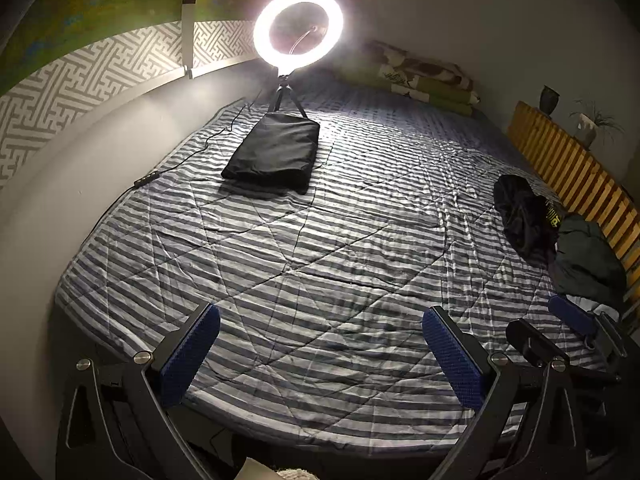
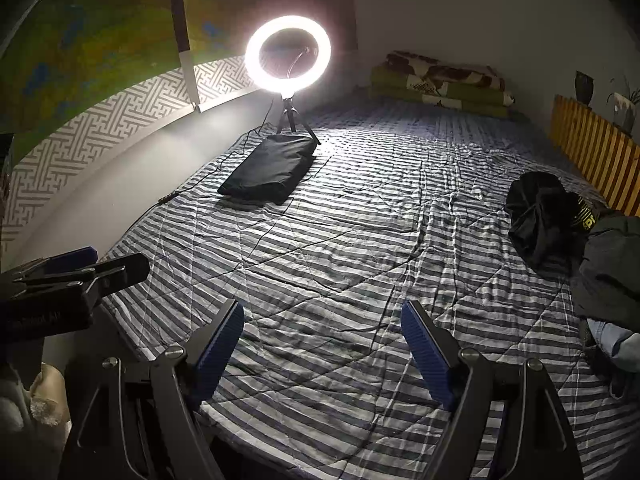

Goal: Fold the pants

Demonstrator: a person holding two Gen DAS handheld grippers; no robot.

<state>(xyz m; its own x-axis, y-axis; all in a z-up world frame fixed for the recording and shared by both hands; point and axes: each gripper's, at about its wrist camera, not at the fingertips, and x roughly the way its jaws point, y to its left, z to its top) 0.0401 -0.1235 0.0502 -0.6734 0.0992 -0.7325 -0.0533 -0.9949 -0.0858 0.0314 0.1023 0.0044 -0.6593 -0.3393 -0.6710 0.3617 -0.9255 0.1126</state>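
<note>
A folded black pair of pants (image 1: 274, 154) (image 2: 268, 170) lies flat on the striped bed cover (image 1: 320, 240) (image 2: 340, 240), just in front of the ring light. Crumpled dark garments (image 1: 524, 216) (image 2: 540, 216) are heaped at the bed's right side. My left gripper (image 1: 322, 322) hovers open over the near edge of the bed, nothing between its blue pads. My right gripper (image 2: 322, 320) also stands open and empty above the near edge. Each gripper shows at the side of the other's view: the right one (image 1: 560, 328), the left one (image 2: 88, 268).
A lit ring light (image 1: 298, 30) (image 2: 288, 54) on a small tripod stands at the bed's far left, its cable (image 1: 180, 160) trailing along the wall. Folded blankets (image 1: 420, 76) lie at the head. A wooden slat rail (image 1: 572, 168) borders the right side.
</note>
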